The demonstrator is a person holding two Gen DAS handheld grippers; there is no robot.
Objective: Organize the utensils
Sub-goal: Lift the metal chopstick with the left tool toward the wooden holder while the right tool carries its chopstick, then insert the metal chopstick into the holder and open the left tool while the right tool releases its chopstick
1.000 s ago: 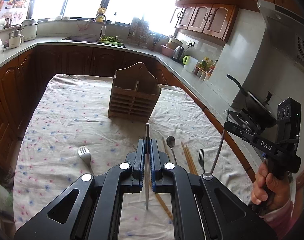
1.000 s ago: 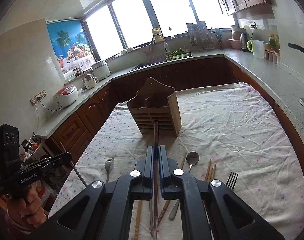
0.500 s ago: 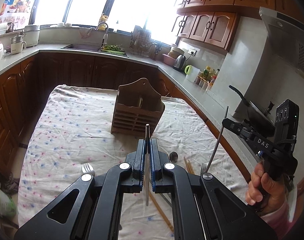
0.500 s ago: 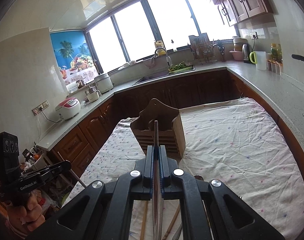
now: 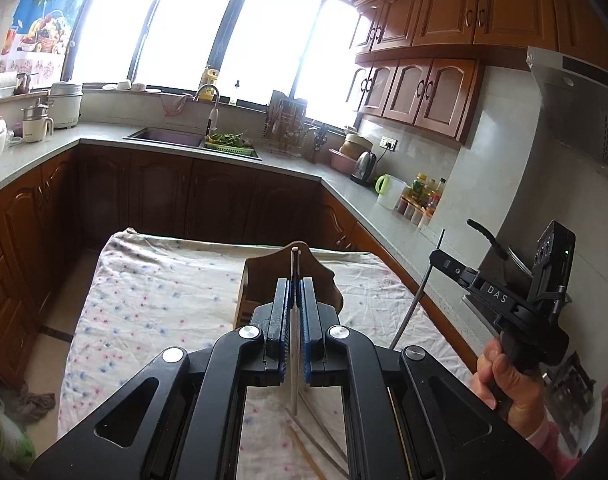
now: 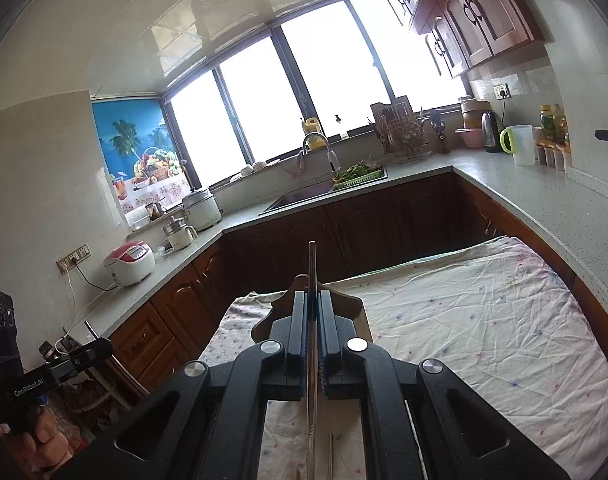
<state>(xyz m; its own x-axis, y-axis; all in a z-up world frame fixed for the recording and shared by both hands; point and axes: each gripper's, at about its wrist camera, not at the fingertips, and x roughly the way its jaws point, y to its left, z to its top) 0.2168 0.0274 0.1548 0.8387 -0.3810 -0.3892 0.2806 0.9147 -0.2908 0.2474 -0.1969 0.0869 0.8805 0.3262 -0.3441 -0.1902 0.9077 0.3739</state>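
Here, left gripper (image 5: pixel 295 280): jaws pinching a metal chopstick (image 5: pixel 294 344).
Right gripper (image 6: pixel 312 296): jaws pinching another metal chopstick (image 6: pixel 312 360).
Wooden holder (image 5: pixel 255 280): standing on the cloth (image 5: pixel 159 280).

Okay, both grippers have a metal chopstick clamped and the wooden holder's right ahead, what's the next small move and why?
Probably carry the left gripper forward until its metal chopstick is over the wooden utensil holder, then tip it down. The jaws are shut on the stick and the holder sits just beyond the fingertips, partly hidden.
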